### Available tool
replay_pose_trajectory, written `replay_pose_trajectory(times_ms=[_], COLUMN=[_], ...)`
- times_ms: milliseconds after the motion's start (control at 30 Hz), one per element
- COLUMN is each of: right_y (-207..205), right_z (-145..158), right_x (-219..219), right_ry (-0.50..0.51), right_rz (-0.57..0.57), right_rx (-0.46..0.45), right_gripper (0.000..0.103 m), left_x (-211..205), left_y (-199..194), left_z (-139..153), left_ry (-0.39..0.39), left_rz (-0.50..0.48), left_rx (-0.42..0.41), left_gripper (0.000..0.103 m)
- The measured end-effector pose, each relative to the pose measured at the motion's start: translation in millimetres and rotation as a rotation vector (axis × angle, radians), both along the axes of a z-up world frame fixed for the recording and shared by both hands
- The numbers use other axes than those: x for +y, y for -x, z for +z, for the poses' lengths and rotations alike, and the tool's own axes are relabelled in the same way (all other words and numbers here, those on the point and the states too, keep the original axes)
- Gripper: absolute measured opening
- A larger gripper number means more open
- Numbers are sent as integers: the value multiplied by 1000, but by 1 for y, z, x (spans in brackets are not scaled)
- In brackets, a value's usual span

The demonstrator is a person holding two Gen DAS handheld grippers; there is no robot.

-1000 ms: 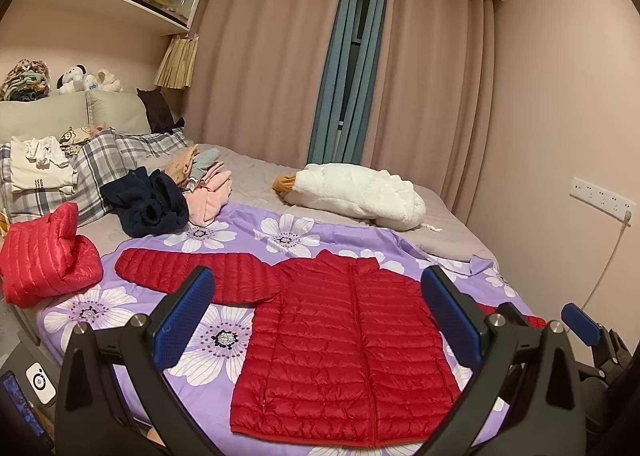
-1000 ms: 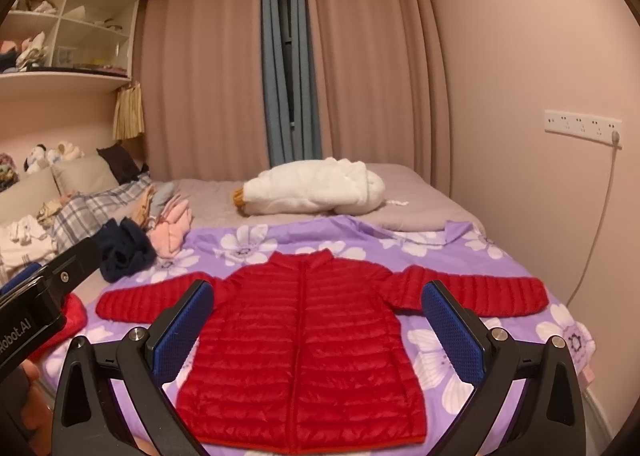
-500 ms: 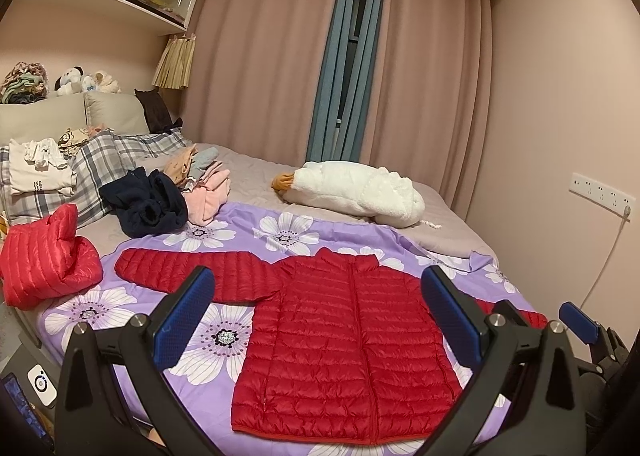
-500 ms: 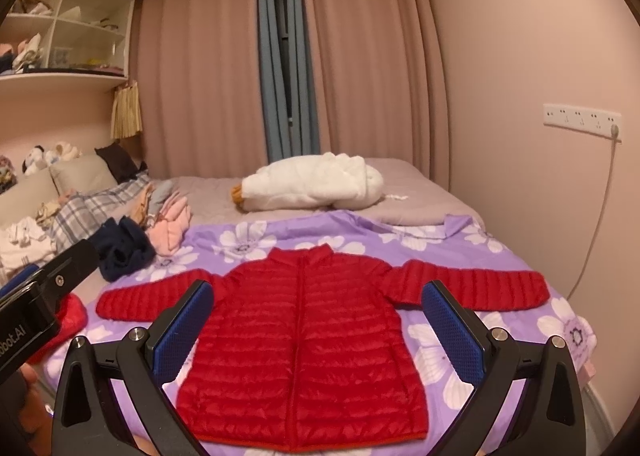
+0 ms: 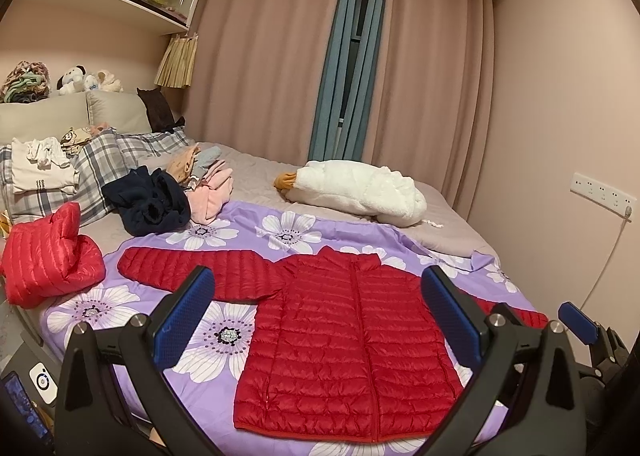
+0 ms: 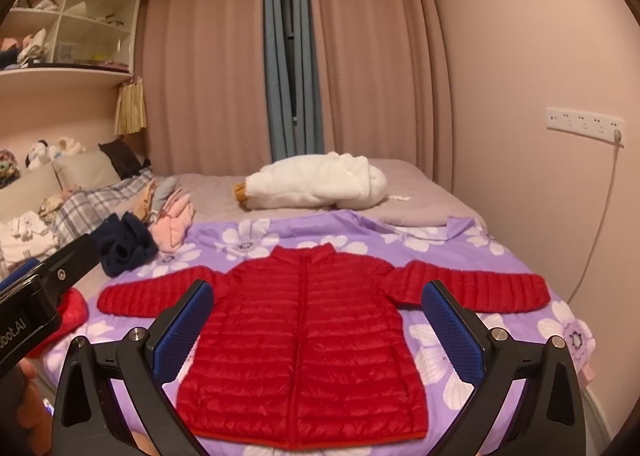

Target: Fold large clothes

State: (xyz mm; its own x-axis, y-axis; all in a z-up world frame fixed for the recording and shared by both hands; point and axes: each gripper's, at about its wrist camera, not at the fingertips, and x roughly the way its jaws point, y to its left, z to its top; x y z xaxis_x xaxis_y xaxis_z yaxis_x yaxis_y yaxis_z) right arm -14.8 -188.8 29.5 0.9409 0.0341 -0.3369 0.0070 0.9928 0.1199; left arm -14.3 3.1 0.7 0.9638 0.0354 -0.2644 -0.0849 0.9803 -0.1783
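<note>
In the left wrist view, the left gripper (image 5: 318,318) is held above the near edge of the bed with its jaws spread wide and nothing between its blue pads (image 5: 186,316). A red puffer jacket (image 5: 352,332) is laid flat, front up and zipped, on a purple flowered sheet (image 5: 224,336), one sleeve stretched out to the left. A second red padded garment (image 5: 46,256) is bunched at the sheet's left edge, and a white plush jacket (image 5: 356,191) is seen farther back. In the right wrist view, the right gripper (image 6: 318,326) is likewise held wide apart and empty; the jacket (image 6: 308,340) is seen with both sleeves spread, and the left gripper's body (image 6: 36,296) is visible at the left edge.
</note>
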Motion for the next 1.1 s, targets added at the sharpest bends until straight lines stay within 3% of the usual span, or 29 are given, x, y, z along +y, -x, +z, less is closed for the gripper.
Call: replay_pose_trajectory(times_ms=[1100], right_y=[-6], right_z=[-8], right_x=[1], right_ry=[0], right_rz=[-6], right_rx=[32], right_gripper=[103], left_x=[-2], left_y=[-17], left_z=[-7], left_ry=[-13], left_rz=[-8], left_rx=[49], left_gripper=[103])
